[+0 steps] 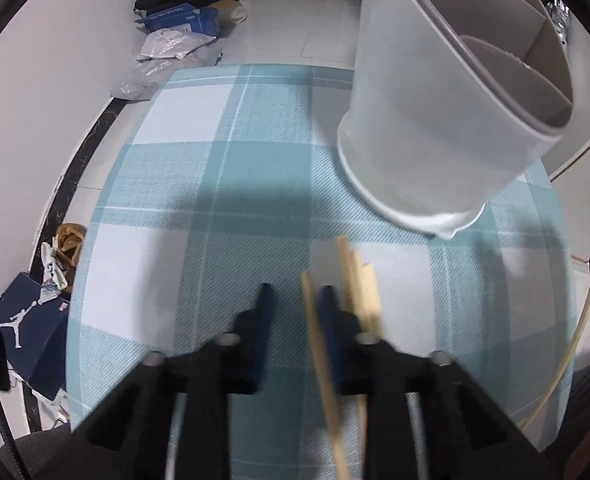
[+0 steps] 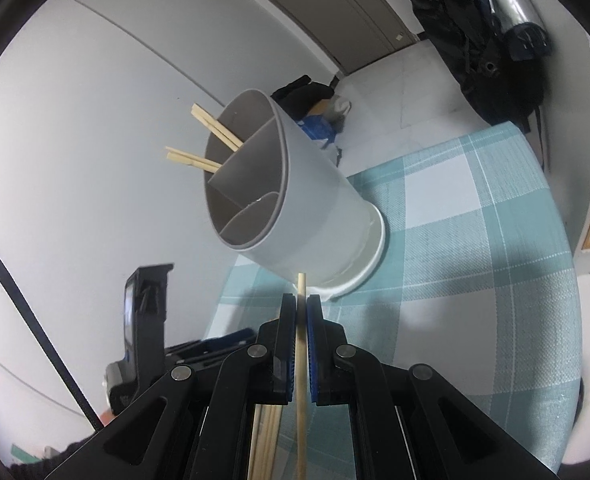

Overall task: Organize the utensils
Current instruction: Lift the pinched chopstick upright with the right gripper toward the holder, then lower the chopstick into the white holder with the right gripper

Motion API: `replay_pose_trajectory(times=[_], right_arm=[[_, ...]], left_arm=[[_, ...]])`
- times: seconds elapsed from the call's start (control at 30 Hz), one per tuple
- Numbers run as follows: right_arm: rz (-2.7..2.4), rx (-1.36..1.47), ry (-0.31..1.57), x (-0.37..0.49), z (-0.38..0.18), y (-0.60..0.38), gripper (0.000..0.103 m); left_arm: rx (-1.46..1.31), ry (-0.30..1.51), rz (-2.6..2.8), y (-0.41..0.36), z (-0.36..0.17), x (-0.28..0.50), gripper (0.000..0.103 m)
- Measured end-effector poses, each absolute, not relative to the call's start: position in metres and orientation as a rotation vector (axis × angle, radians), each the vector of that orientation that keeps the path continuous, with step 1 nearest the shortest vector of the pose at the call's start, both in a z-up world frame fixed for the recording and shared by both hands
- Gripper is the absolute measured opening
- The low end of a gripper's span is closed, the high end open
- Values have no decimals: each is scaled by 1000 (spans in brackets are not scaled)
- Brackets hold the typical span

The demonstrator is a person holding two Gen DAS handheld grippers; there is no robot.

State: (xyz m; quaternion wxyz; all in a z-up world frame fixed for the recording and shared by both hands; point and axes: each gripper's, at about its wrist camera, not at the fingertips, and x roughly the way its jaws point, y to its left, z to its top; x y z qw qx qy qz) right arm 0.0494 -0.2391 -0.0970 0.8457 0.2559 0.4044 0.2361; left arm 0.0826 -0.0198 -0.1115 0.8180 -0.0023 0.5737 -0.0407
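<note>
A grey divided utensil holder (image 1: 435,120) stands on the teal checked tablecloth (image 1: 215,184), far right in the left wrist view. My left gripper (image 1: 295,304) hangs over the cloth, jaws apart. One blurred wooden chopstick (image 1: 315,328) lies against the inner face of its right finger, and more chopsticks (image 1: 359,280) lie just outside that finger. In the right wrist view my right gripper (image 2: 301,308) is shut on a single chopstick (image 2: 302,284) whose tip points at the base of the holder (image 2: 295,200). Several chopsticks (image 2: 215,136) stick out of the holder's far compartment. A bundle of chopsticks (image 2: 267,432) shows beneath the right gripper.
The table's left edge drops to a white floor with a dark shoe box (image 1: 27,332), a blue box (image 1: 183,16) and black clothes. A black device with a screen (image 2: 143,312) stands left of the right gripper. A black bag (image 2: 495,60) hangs beyond the table.
</note>
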Motion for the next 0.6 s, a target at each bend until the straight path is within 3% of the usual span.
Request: replay_pose_trajectory(times=[0.03, 0.23, 0.6], right_arm=[[502, 541, 850, 49, -96, -239, 4], [501, 517, 819, 48, -88, -240, 4], [507, 451, 746, 33, -72, -233, 4]], left_arm=[[-22, 1227, -85, -20, -111, 84, 2], [-80, 1179, -88, -23, -102, 81, 1], [-138, 876, -154, -16, -24, 38, 1]])
